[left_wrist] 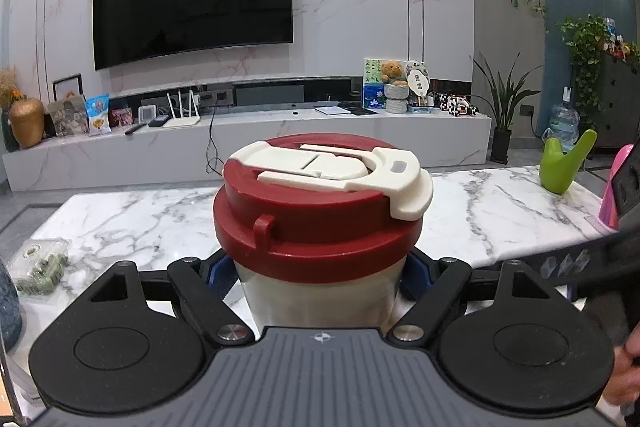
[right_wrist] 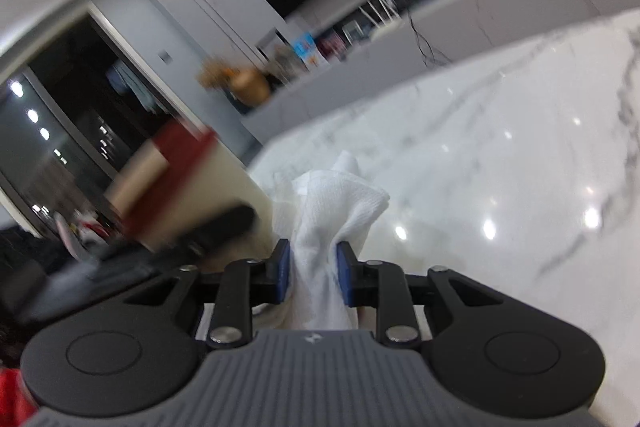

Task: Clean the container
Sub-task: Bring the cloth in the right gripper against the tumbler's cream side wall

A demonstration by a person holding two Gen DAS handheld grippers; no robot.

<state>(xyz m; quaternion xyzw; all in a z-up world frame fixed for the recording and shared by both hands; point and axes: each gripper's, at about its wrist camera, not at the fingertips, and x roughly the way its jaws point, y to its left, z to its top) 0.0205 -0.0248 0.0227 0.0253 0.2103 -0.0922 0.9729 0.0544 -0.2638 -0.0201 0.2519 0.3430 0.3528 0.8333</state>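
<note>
A cream container (left_wrist: 320, 291) with a dark red lid (left_wrist: 316, 223) and a white latch (left_wrist: 352, 171) stands upright between the blue pads of my left gripper (left_wrist: 320, 279), which is shut on its body. In the blurred right wrist view the container (right_wrist: 192, 187) is at the left, tilted in frame. My right gripper (right_wrist: 313, 269) is shut on a crumpled white paper towel (right_wrist: 336, 211), whose upper end lies against the container's side. The other gripper's dark arm (left_wrist: 600, 259) shows at the right of the left wrist view.
A white marble table (left_wrist: 140, 219) lies under both grippers. On it are a green vase-like object (left_wrist: 564, 163), a pink object (left_wrist: 618, 187), a clear plastic box (left_wrist: 38, 263) at the left and a blue vase edge (left_wrist: 8, 303). A TV wall and cabinet stand behind.
</note>
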